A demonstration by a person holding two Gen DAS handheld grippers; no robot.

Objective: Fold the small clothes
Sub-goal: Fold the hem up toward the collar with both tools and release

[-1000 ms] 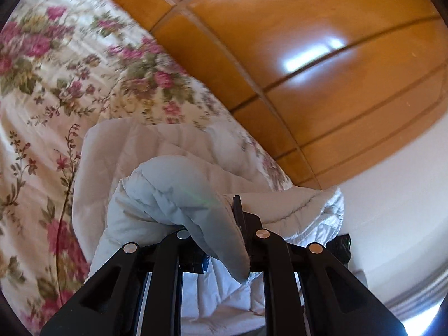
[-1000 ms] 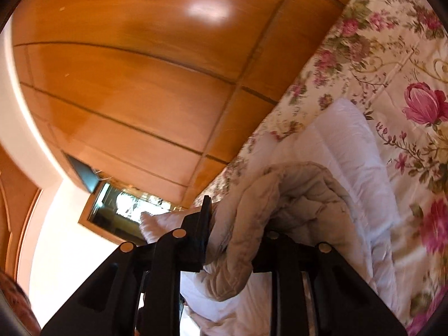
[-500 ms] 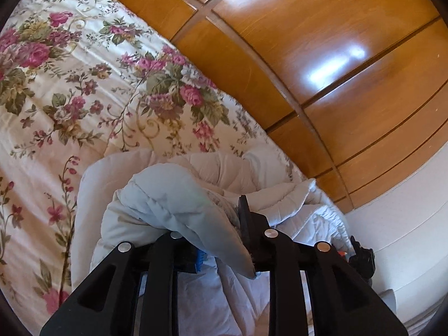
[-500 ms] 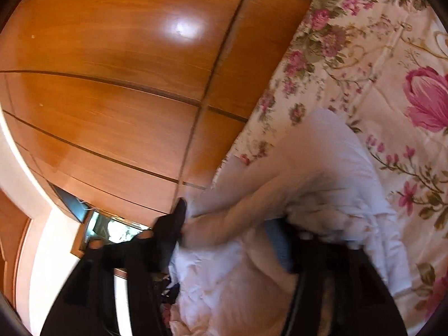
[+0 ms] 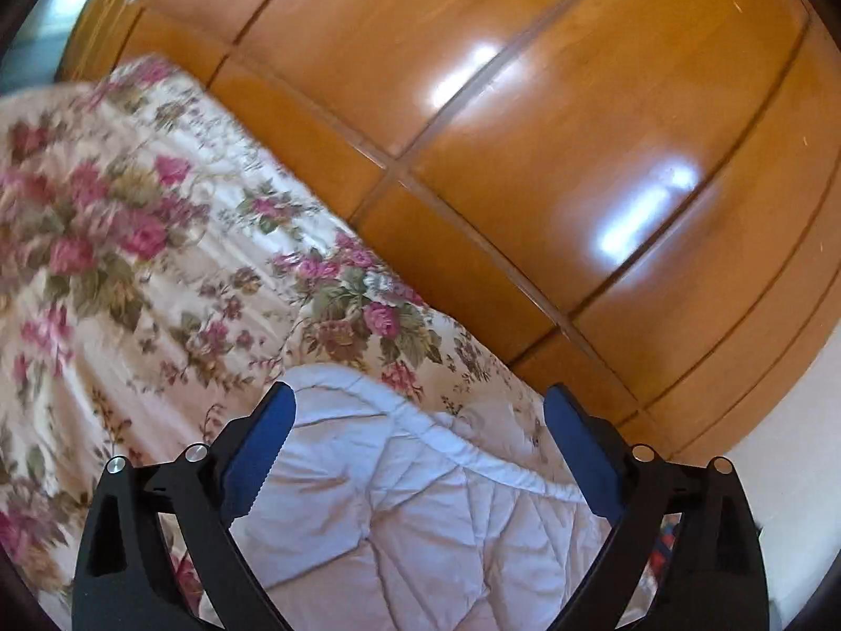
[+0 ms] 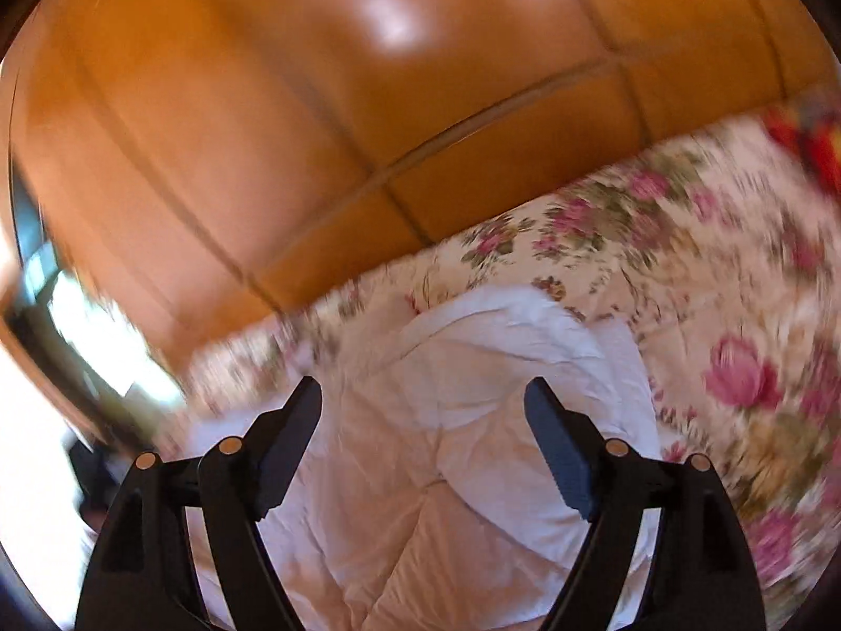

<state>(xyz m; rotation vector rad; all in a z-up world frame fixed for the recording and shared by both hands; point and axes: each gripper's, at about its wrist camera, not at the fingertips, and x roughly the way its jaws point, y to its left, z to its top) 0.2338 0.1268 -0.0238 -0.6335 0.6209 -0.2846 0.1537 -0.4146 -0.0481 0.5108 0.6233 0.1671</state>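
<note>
**Quilted garment dropped from both grippers onto the bed**

Quilted white padded garment lies on the cream bedspread printed with pink roses, close to the bed edge that runs along the glossy orange-brown wooden wardrobe doors. A second ago each gripper pinched a bunched fold of it; now both have let go. The left gripper has its blue-padded jaws opening very wide, with the garment's piped edge seen beyond them but nothing pressed between the pads. The right gripper is likewise opening, its dark jaws well apart and empty, the garment spread below them.

Judging from this, one fold has just been laid down and released: the cloth sits in a compact, doubled shape with a seam line across its top. Whether it needs another fold or smoothing is hard to say, since the right view is blurred.

No box, basket or other container shows in either view. A red and yellow object at the far bed corner is too blurred to identify.
</note>
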